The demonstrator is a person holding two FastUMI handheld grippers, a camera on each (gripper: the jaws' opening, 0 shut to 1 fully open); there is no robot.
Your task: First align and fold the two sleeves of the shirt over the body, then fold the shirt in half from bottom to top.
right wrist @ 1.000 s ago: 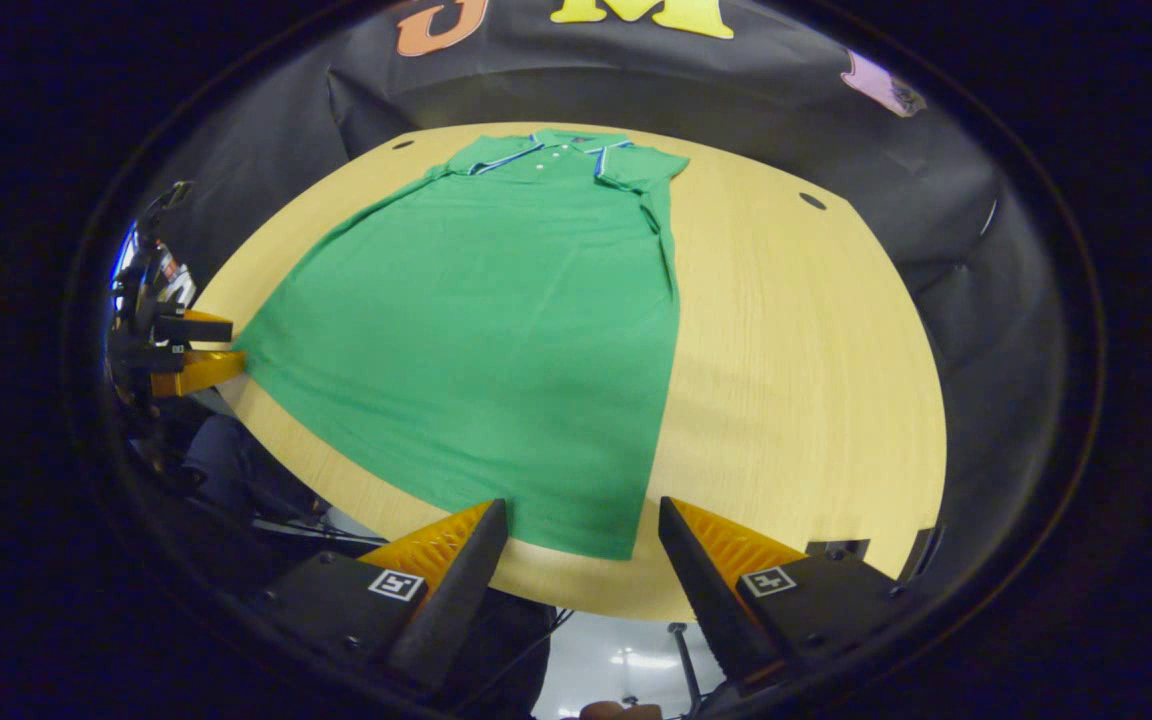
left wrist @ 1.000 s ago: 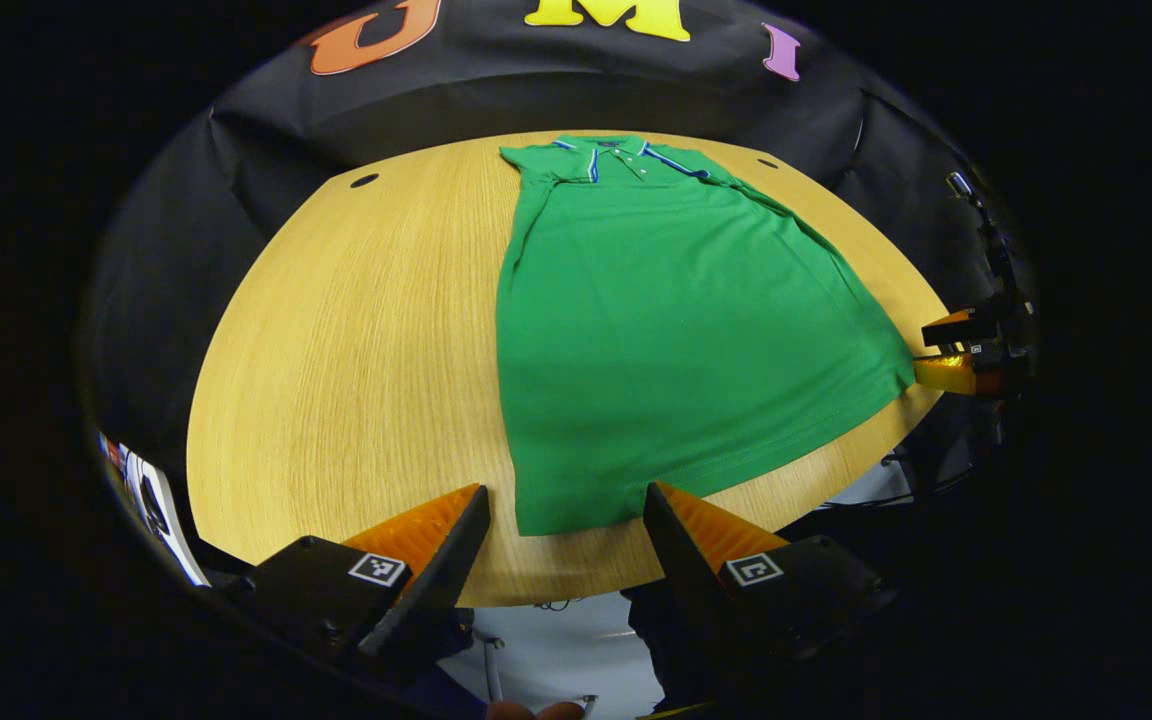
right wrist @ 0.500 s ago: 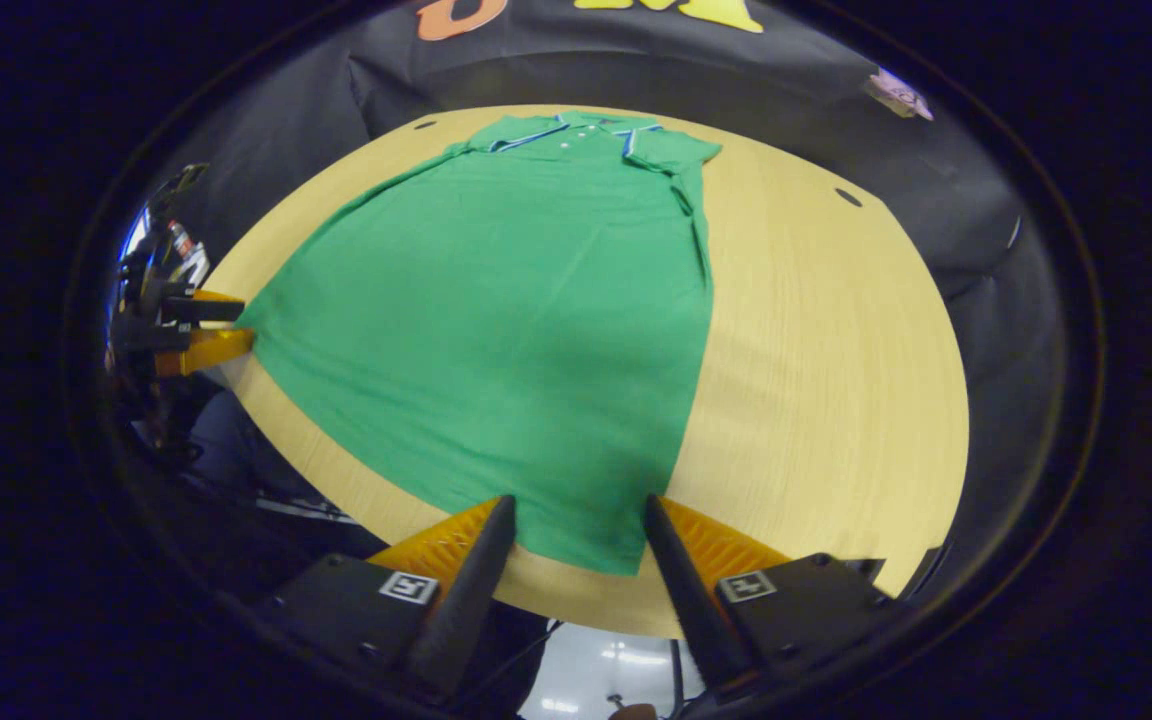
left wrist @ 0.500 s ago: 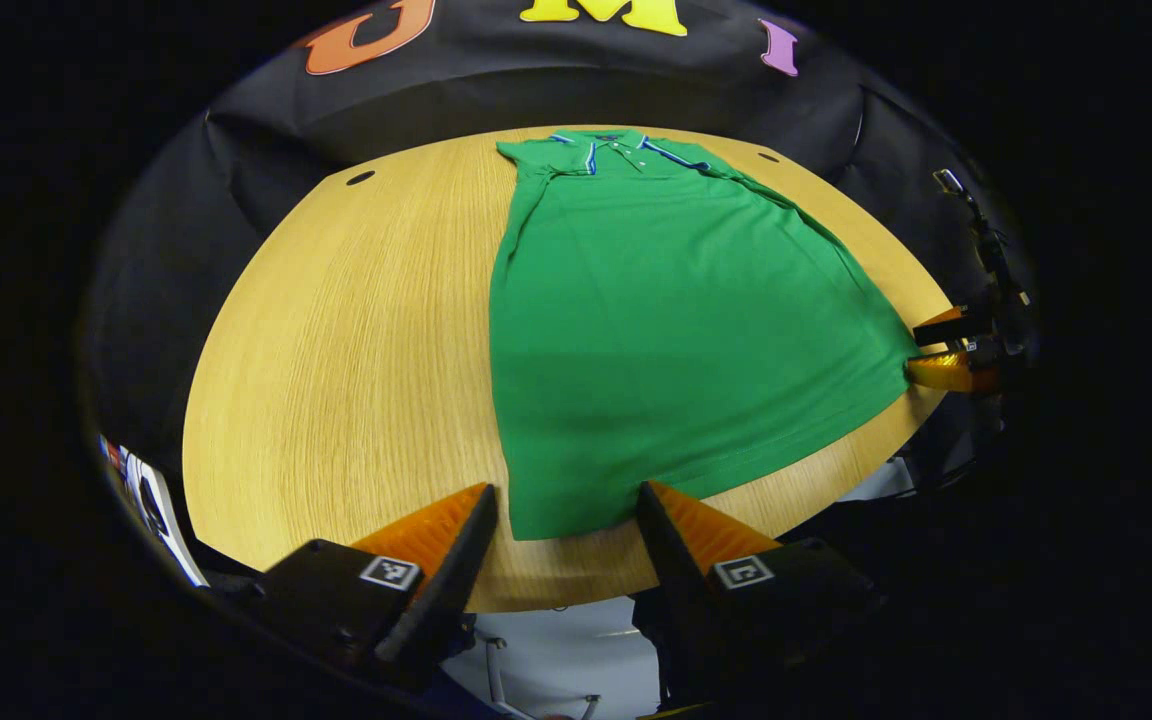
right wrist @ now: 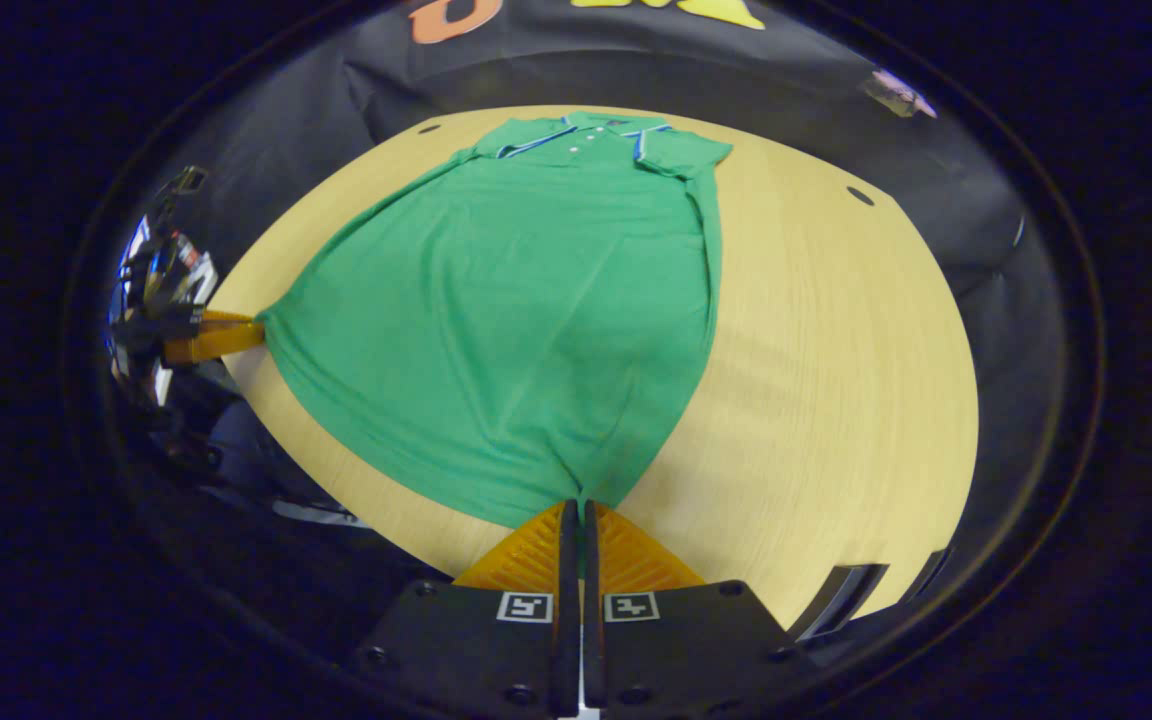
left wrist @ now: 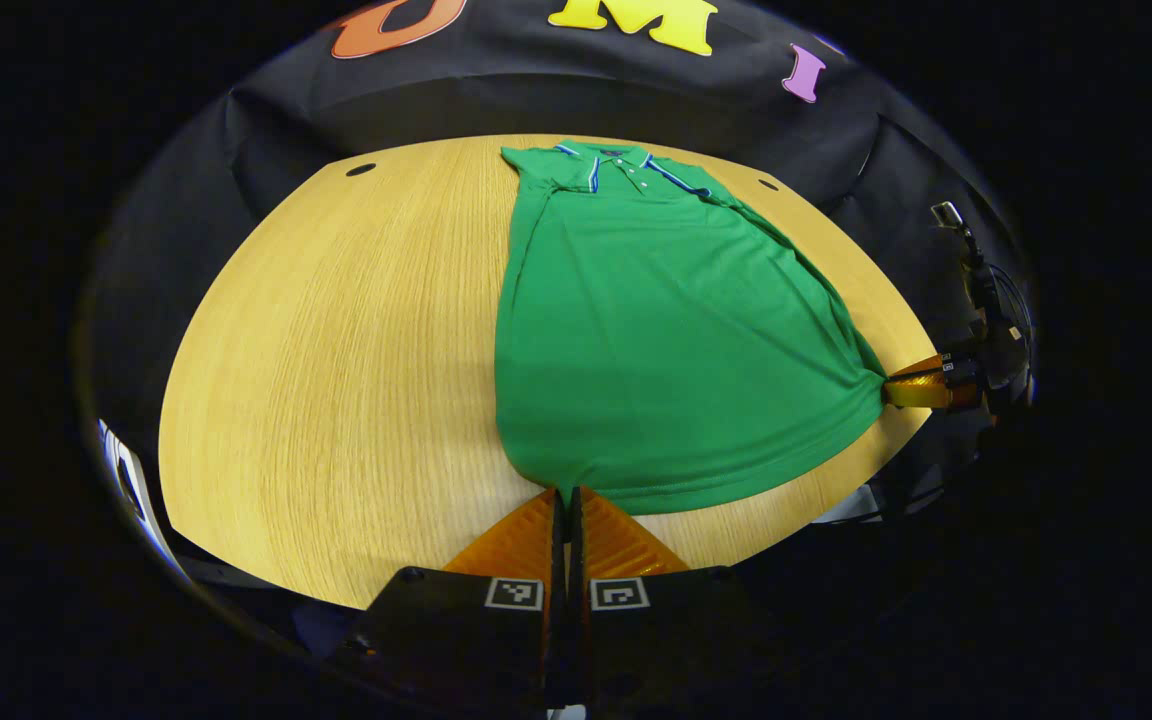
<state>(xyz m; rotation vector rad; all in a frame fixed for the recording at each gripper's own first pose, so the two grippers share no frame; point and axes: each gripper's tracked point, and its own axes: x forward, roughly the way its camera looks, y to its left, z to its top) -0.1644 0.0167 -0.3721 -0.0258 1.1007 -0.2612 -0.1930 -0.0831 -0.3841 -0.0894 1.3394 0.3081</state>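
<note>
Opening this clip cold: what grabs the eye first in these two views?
The bright green polo shirt dominates, lying flat on the round wooden table with its collar at the far edge and its sleeves already folded in. Next comes the left hand-held gripper, pinched shut on one near hem corner, and the right hand-held gripper, shut on the other; the cloth puckers toward both corners.

On the green shirt (left wrist: 666, 330), both sleeves are tucked out of sight behind the body. Each bottom corner disappears between the closed fingers of a claw: the left claw (left wrist: 568, 495) and the right claw (right wrist: 578, 508). The worktop's (left wrist: 336, 380) near edge is cut off beneath them.
</note>
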